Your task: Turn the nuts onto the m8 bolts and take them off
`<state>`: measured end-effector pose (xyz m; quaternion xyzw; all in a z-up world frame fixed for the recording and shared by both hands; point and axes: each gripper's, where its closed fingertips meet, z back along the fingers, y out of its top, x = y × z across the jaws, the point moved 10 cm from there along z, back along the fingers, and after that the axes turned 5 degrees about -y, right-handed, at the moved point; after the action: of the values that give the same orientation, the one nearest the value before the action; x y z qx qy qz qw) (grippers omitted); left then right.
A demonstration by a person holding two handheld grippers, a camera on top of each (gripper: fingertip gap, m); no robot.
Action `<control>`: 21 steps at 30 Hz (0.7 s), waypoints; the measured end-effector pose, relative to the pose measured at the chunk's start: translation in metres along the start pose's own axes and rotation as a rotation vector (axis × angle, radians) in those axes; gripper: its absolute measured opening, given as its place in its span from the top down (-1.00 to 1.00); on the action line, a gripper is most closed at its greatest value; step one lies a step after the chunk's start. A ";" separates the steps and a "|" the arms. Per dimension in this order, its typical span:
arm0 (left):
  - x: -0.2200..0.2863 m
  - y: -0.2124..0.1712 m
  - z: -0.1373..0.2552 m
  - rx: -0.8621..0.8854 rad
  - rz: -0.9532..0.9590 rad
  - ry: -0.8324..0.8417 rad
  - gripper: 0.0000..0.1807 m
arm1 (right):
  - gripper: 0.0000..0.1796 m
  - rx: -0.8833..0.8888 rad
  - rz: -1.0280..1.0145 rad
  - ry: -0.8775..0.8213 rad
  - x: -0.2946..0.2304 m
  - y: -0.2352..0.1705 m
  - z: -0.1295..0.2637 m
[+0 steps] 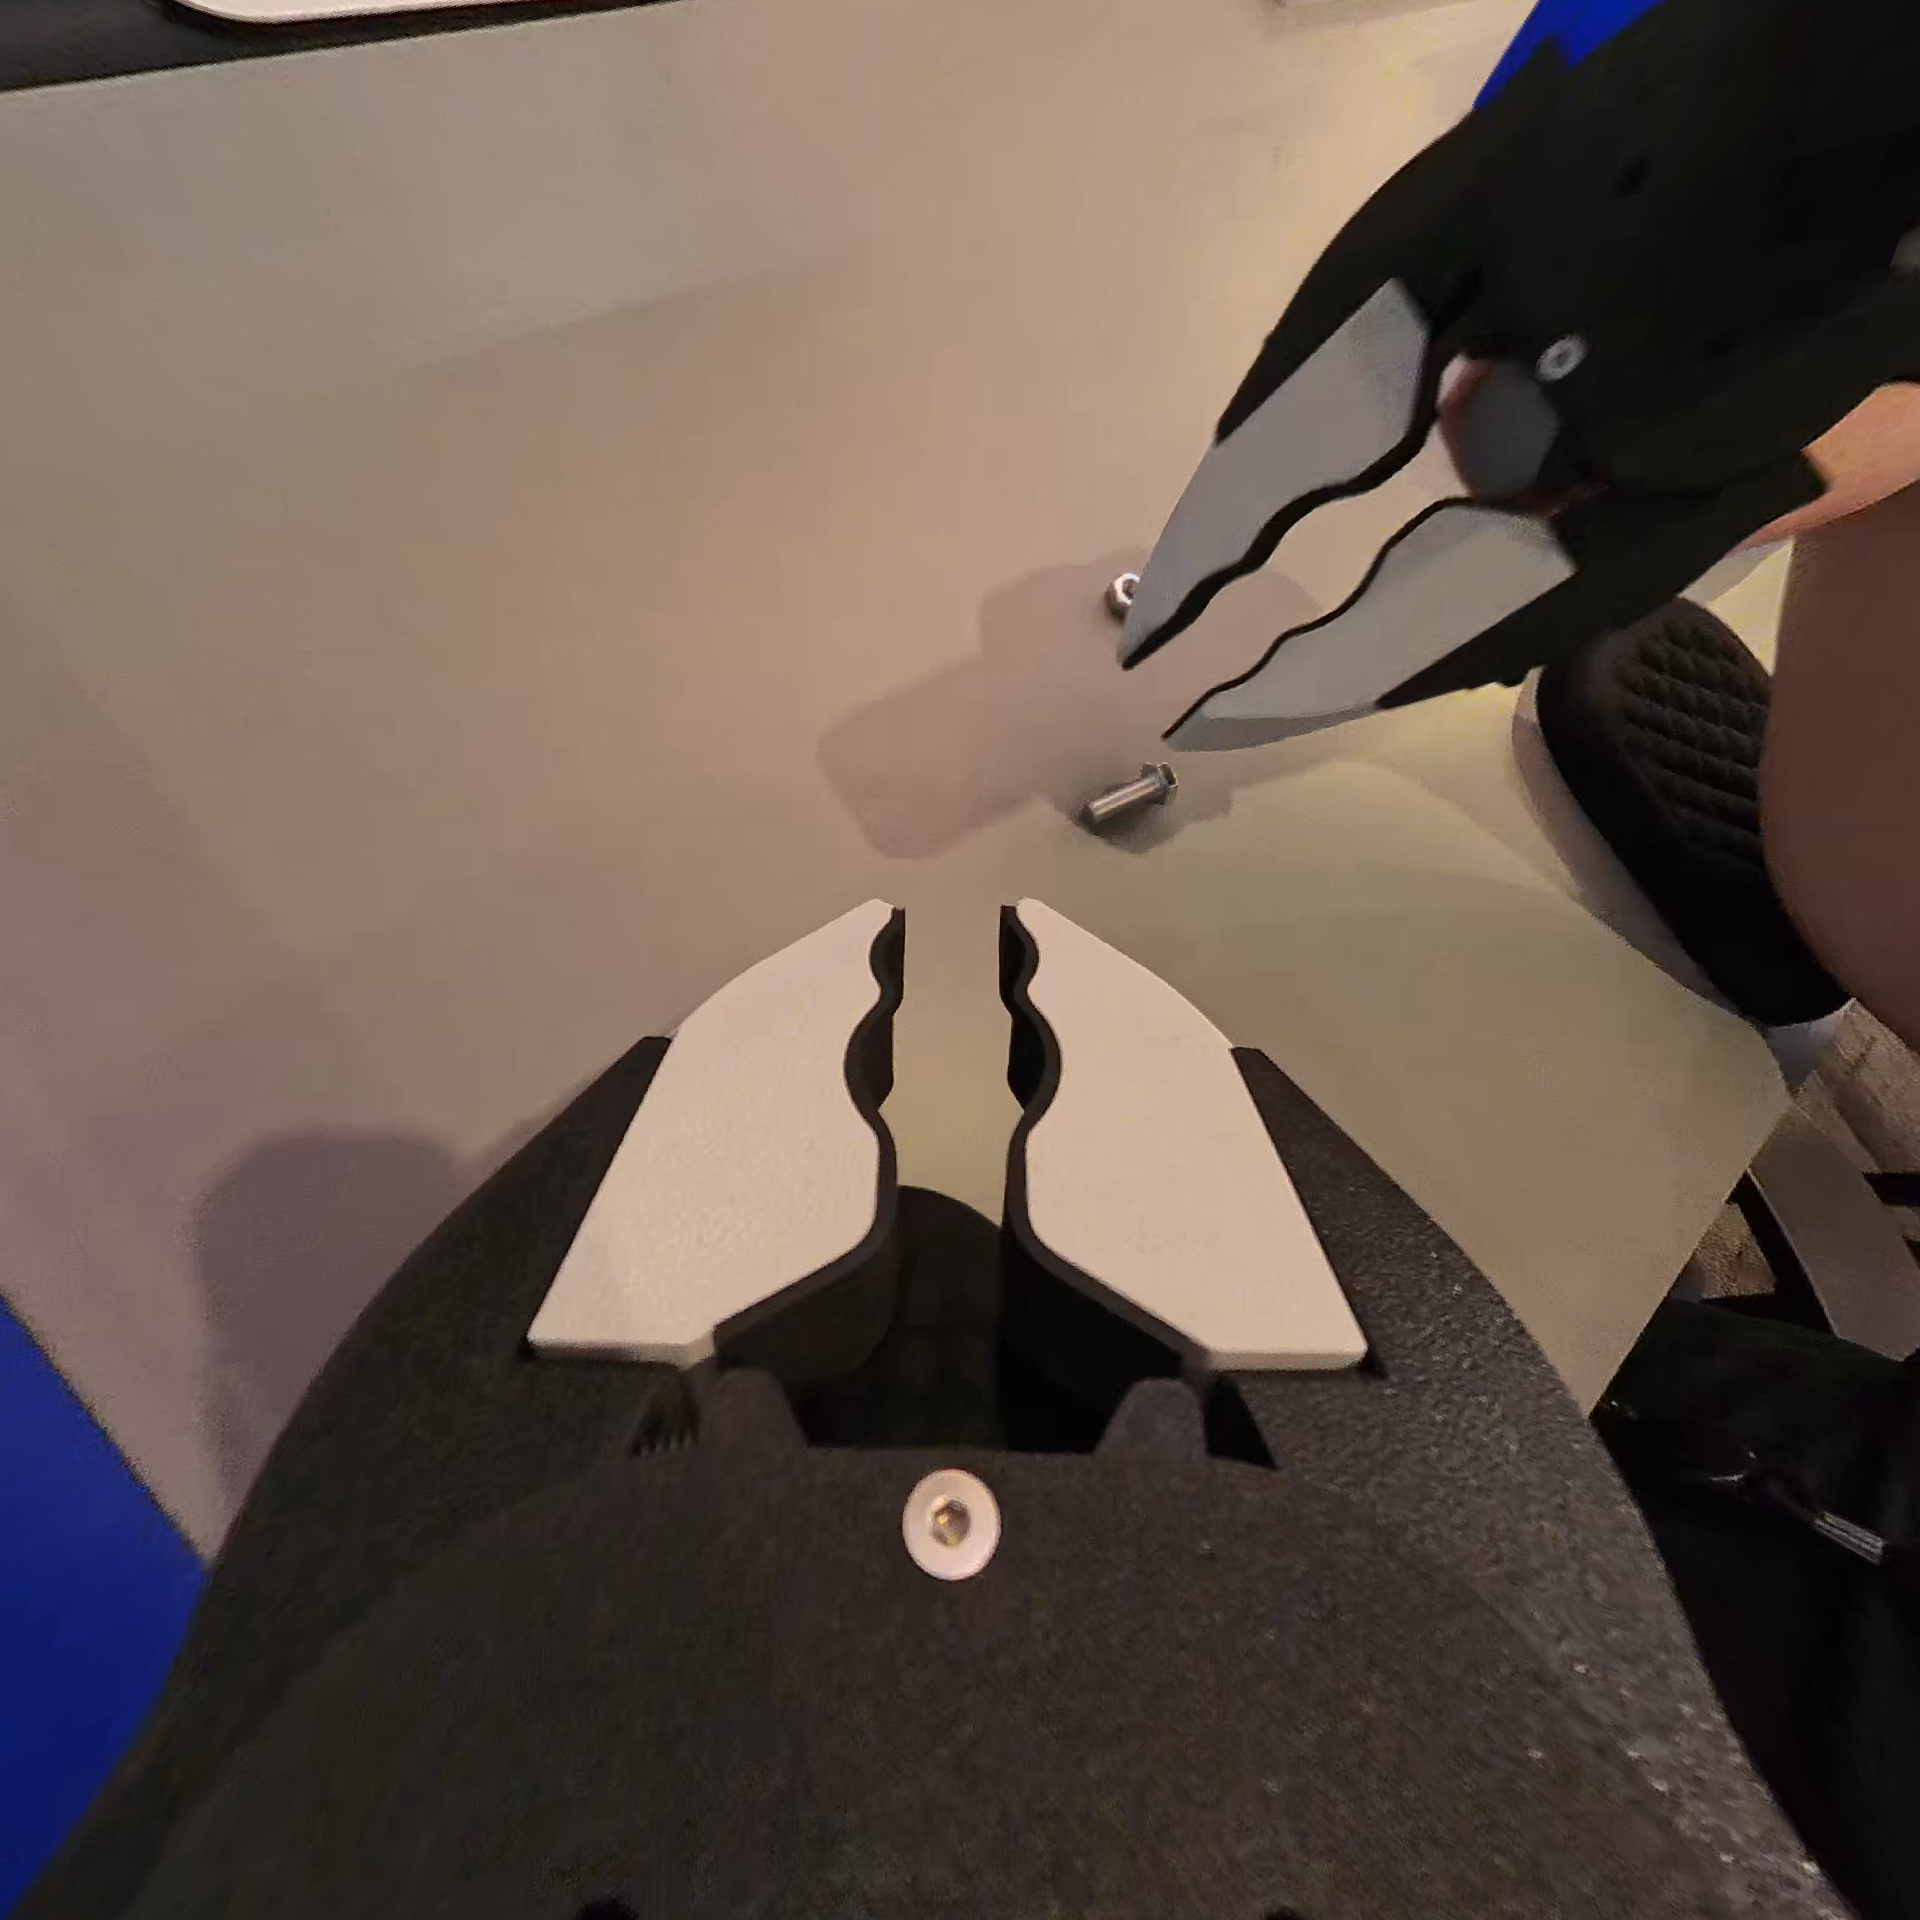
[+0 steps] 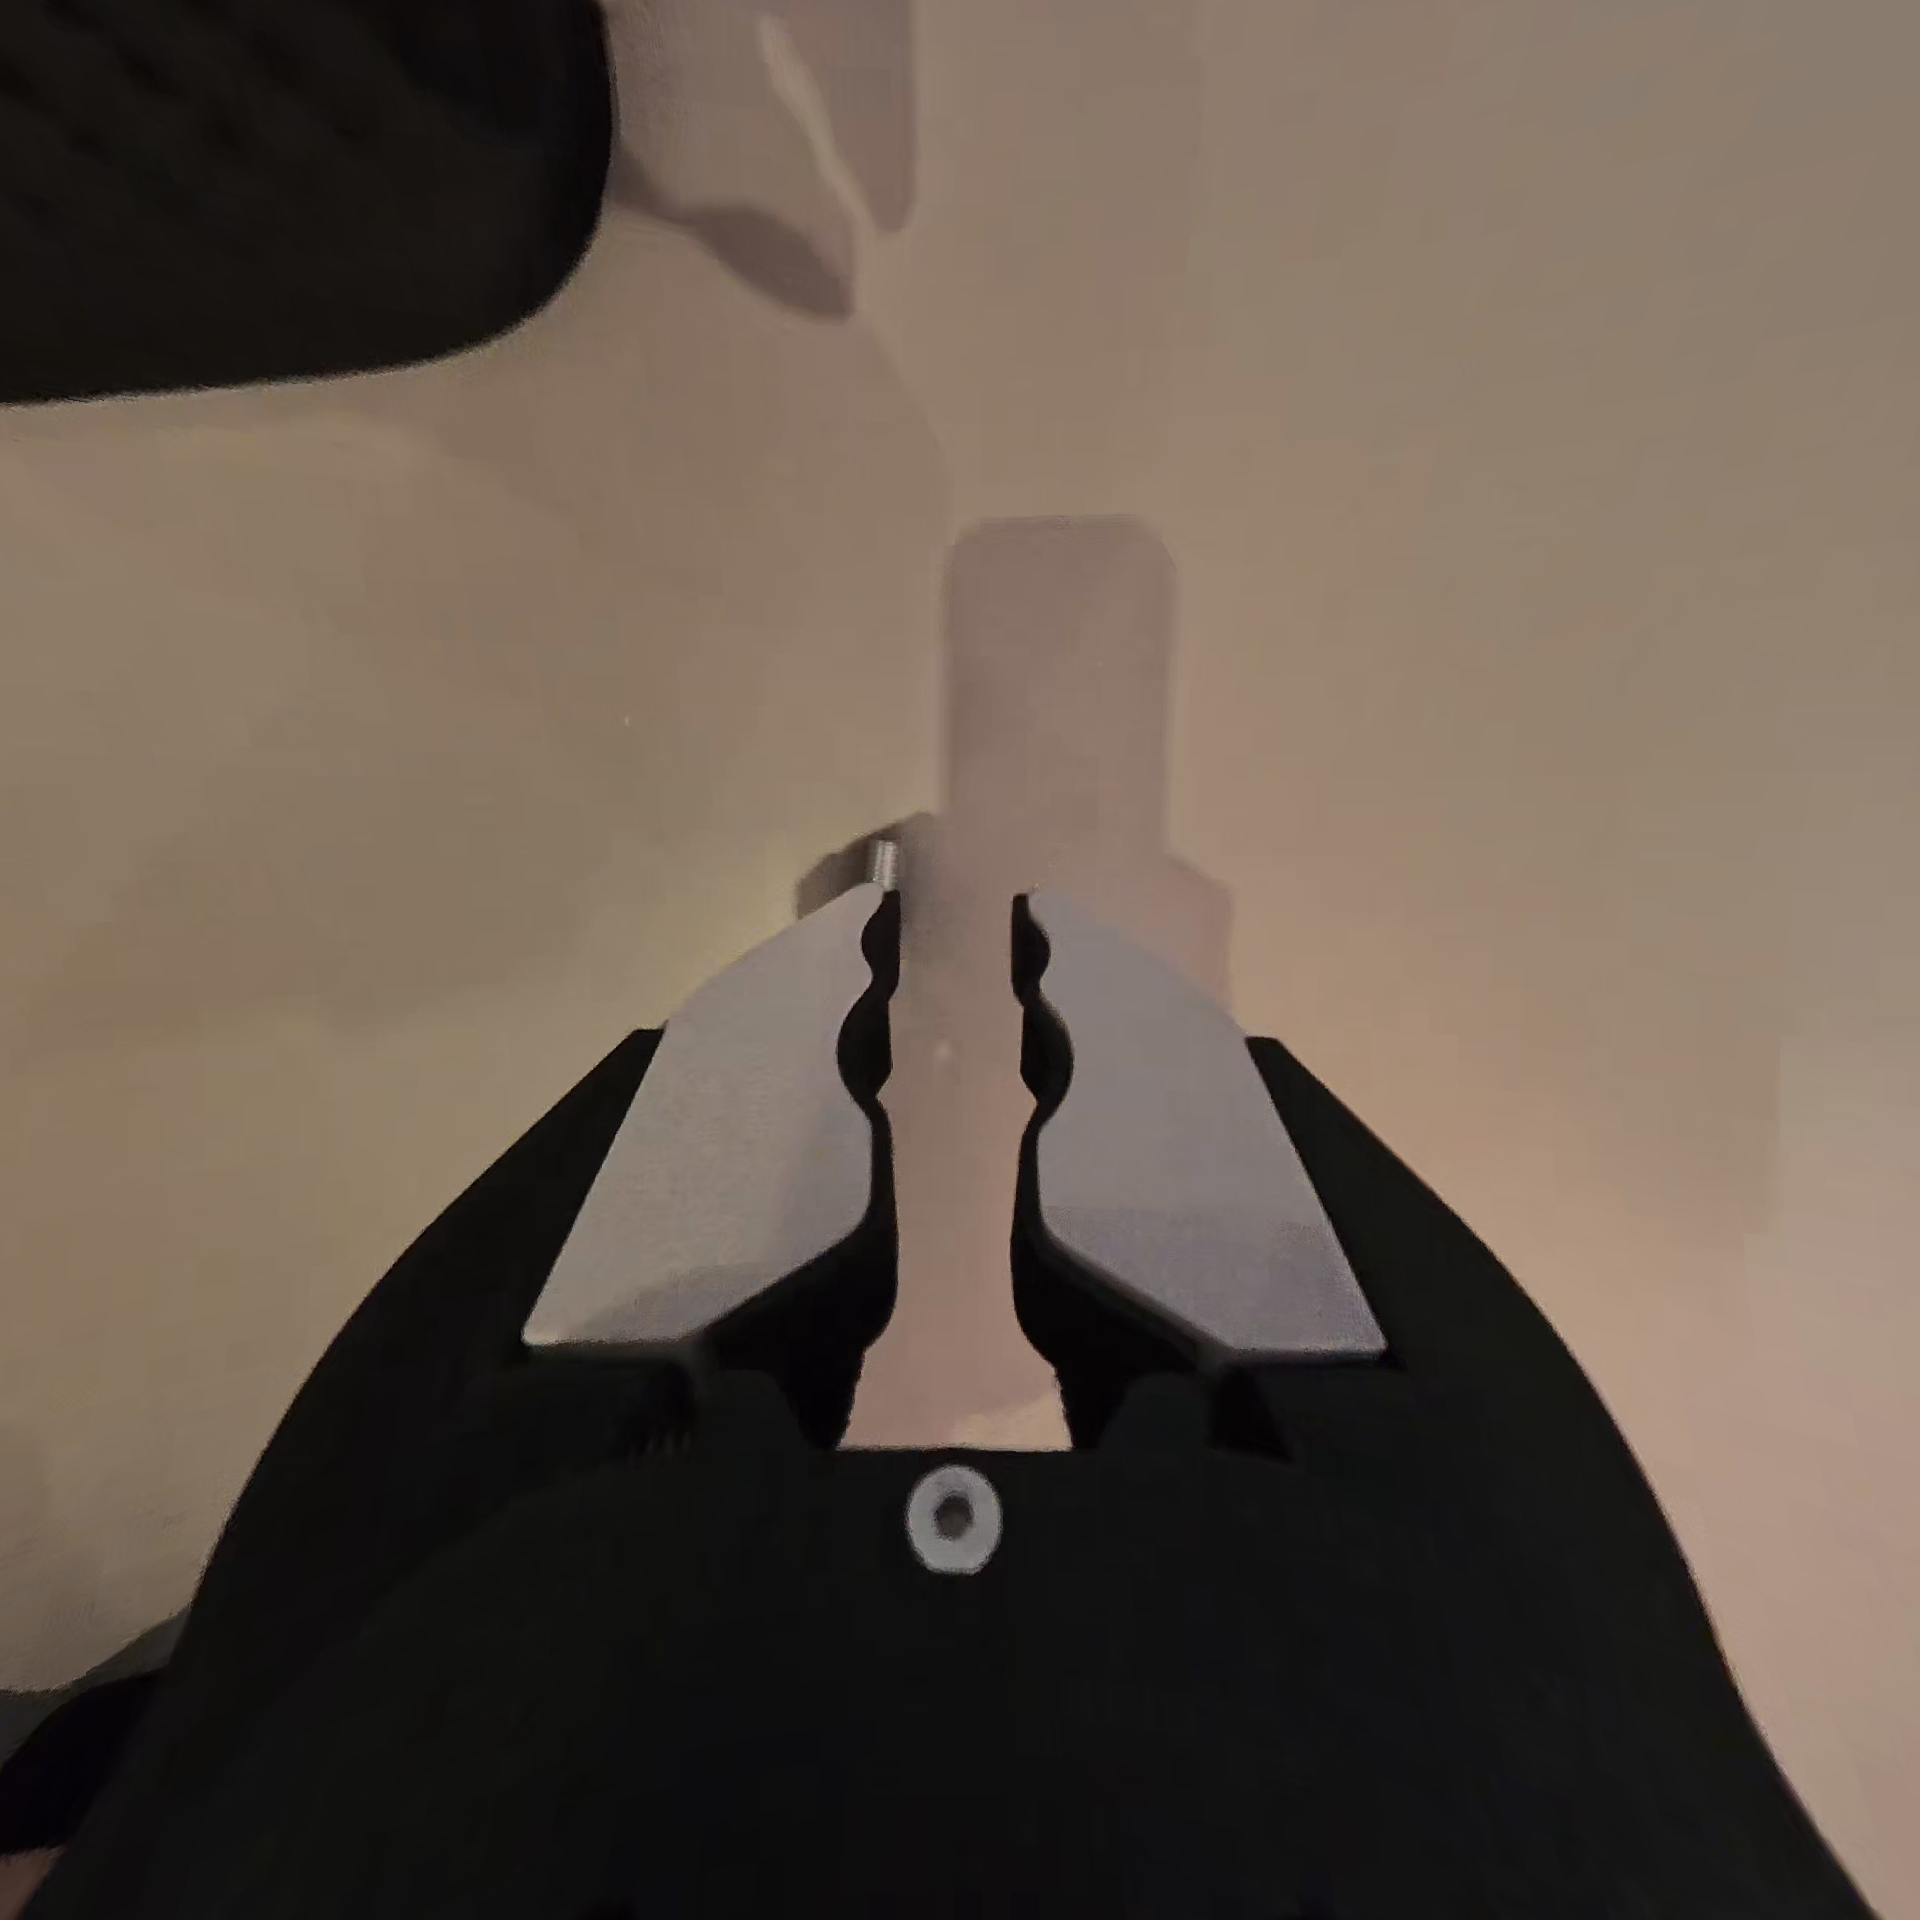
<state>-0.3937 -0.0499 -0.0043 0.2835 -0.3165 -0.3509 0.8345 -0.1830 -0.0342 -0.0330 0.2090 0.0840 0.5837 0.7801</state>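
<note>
A small steel bolt (image 1: 1129, 795) lies on its side on the pale table (image 1: 520, 520), just ahead and right of my left gripper (image 1: 951, 909), which is open and empty. A steel nut (image 1: 1121, 592) lies farther off, partly hidden behind a fingertip of my right gripper (image 1: 1148, 698). That gripper comes in from the upper right, open and empty, tips hovering between nut and bolt. In the right wrist view my right gripper (image 2: 956, 899) is open, and the bolt's threaded end (image 2: 885, 862) peeks out past the left finger. The nut does not show there.
A black padded object (image 1: 1673, 790) sits at the table's right edge beside a person's arm (image 1: 1860, 831). A dark band (image 1: 83, 57) runs along the table's far edge. My left gripper's dark body (image 2: 260, 177) fills the right wrist view's upper left corner. Some 12 centimeters of space lies between my two pairs of fingers.
</note>
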 end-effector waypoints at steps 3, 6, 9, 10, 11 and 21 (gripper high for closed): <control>0.000 -0.001 0.004 -0.005 -0.025 0.022 0.82 | 0.83 -0.072 0.001 0.031 -0.001 0.007 -0.012; 0.001 -0.002 0.006 -0.002 -0.029 0.016 0.82 | 0.84 -0.120 -0.031 0.071 -0.001 0.013 -0.019; 0.002 -0.003 0.005 -0.007 -0.031 0.011 0.83 | 0.83 -0.161 -0.041 0.102 -0.002 0.015 -0.025; 0.002 -0.004 0.005 -0.011 -0.035 0.012 0.83 | 0.83 -0.178 -0.044 0.111 -0.003 0.016 -0.028; 0.003 -0.004 0.005 -0.013 -0.037 0.012 0.83 | 0.82 -0.198 -0.043 0.111 -0.004 0.015 -0.030; 0.004 0.000 0.008 -0.002 -0.042 -0.001 0.86 | 0.87 -0.269 0.002 0.093 -0.008 0.016 -0.040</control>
<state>-0.3974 -0.0550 0.0016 0.2893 -0.3104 -0.3687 0.8271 -0.2143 -0.0286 -0.0630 0.0753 0.0406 0.5995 0.7958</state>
